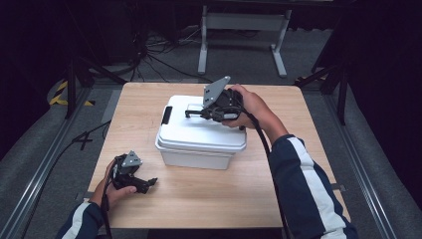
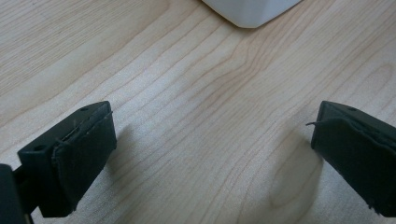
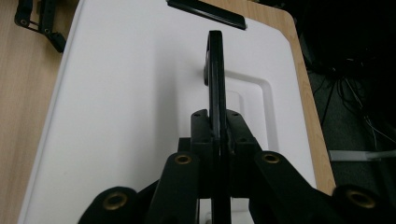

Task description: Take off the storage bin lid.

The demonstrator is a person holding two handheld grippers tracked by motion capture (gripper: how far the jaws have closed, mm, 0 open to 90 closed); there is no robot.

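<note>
Over the white box [image 1: 199, 137] at mid-desk [image 1: 199, 199]: right claw [image 1: 191, 113], forearm reaching in from the right, clamped on the lid's raised black handle [image 3: 215, 74]. Left claw [image 1: 149, 183]: resting low on the front-left desk, jaws apart, holding nothing.

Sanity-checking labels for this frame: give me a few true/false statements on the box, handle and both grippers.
1. The right gripper is shut on the black handle of the white box. True.
2. The left gripper holds the box's corner. False: its jaws stand open over bare table, apart from the box.
3. The handle is raised upright above the lid. True.
4. The box's lid is off. False: it sits on the box.
5. A black latch shows on the box's left end in the high view. True.
</note>
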